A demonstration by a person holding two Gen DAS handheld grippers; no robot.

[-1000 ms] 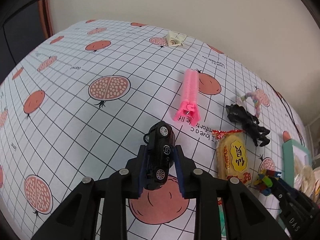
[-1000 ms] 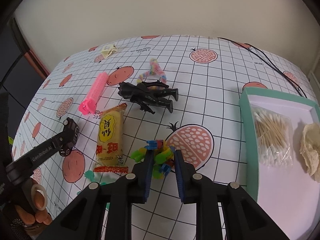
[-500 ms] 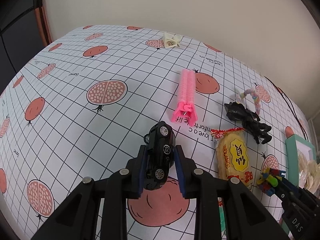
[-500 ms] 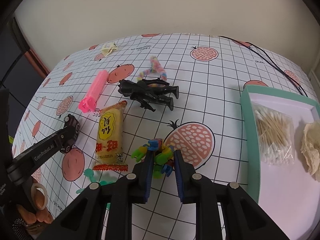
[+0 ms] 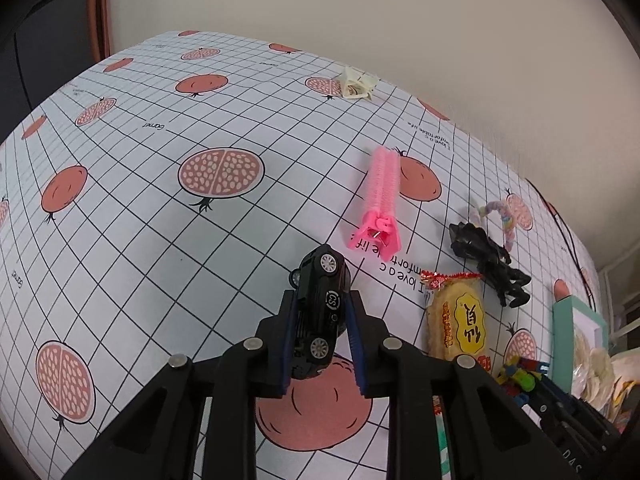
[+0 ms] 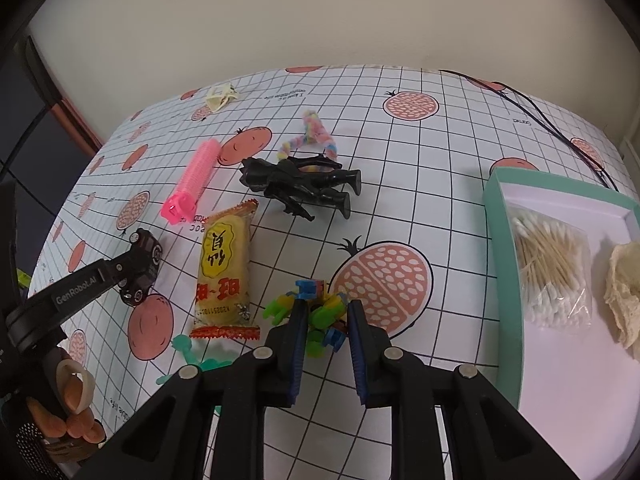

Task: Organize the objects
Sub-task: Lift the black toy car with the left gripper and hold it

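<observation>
My left gripper [image 5: 322, 300] is shut on a black toy car [image 5: 320, 280], which stands nose-up between the blue pads just above the checked tablecloth. In the right wrist view the same car [image 6: 142, 264] shows at the left, in that gripper's black fingers. My right gripper [image 6: 326, 312] is shut on a colourful block toy [image 6: 320, 308] with green, blue and yellow parts, close to the cloth beside a pomegranate print. The left wrist view shows that toy [image 5: 520, 376] at its lower right.
A yellow snack pack [image 6: 226, 268], a pink hair curler [image 6: 196, 176], a black figure [image 6: 300, 184] and a pastel pipe cleaner [image 6: 312, 136] lie mid-table. A teal tray [image 6: 500, 240] on the right holds cotton swabs [image 6: 552, 272]. A green toy [image 6: 192, 352] lies near the snack. A hand [image 6: 72, 400] grips the left handle.
Both grippers keep their hold. The left wrist view has shifted a little, showing more of the wall; the car and the block toy have barely moved over the cloth.
</observation>
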